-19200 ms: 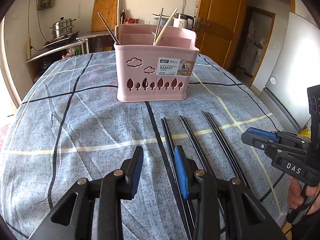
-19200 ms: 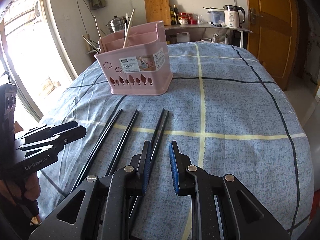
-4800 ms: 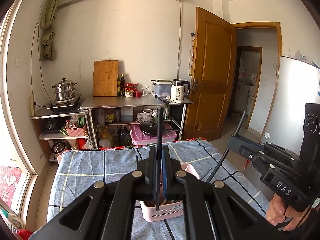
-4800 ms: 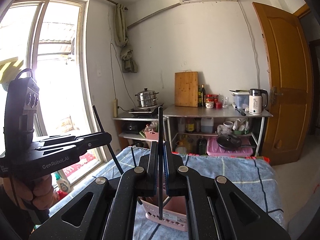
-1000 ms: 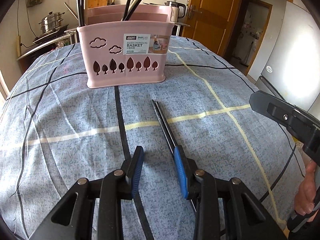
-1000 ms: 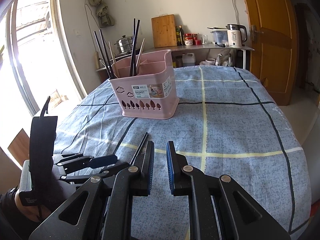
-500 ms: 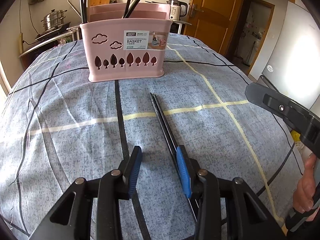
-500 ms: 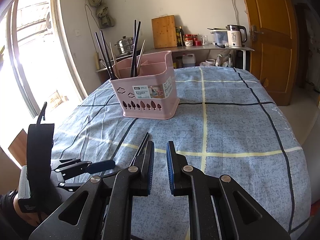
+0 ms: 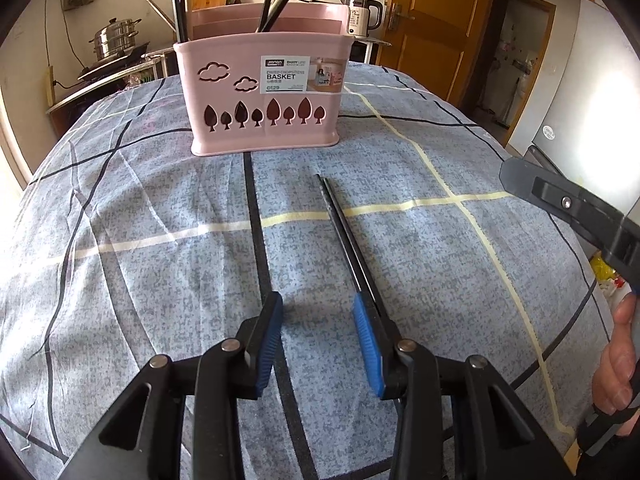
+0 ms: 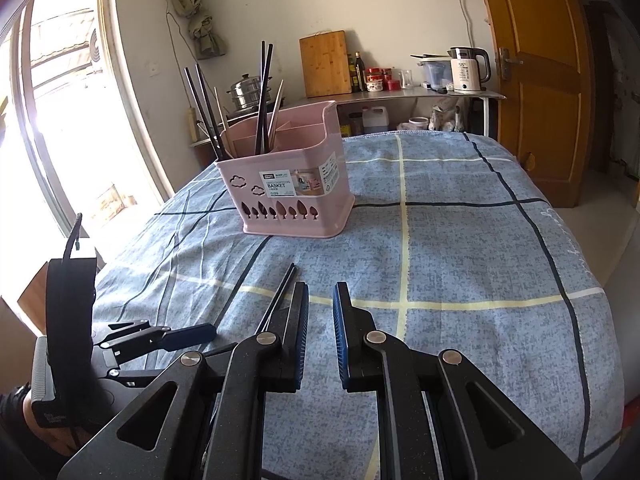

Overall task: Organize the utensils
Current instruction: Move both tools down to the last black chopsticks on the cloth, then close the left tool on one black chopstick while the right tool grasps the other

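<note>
Blue checked cloth [image 9: 140,200] under pink basket [image 9: 264,96].

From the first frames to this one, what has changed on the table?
Two of the three black chopstick pairs went from the cloth into the pink basket; one pair remains on the cloth. The left gripper has just been opening, empty, beside that pair. The right gripper is empty. The basket stayed put.

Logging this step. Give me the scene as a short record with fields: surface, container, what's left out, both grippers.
surface: blue checked cloth
container: pink basket, upright, black chopsticks standing in it
left out: one pair of black chopsticks lying flat on the cloth
left gripper: open, empty, the pair beside its right finger
right gripper: narrow gap, empty
</note>
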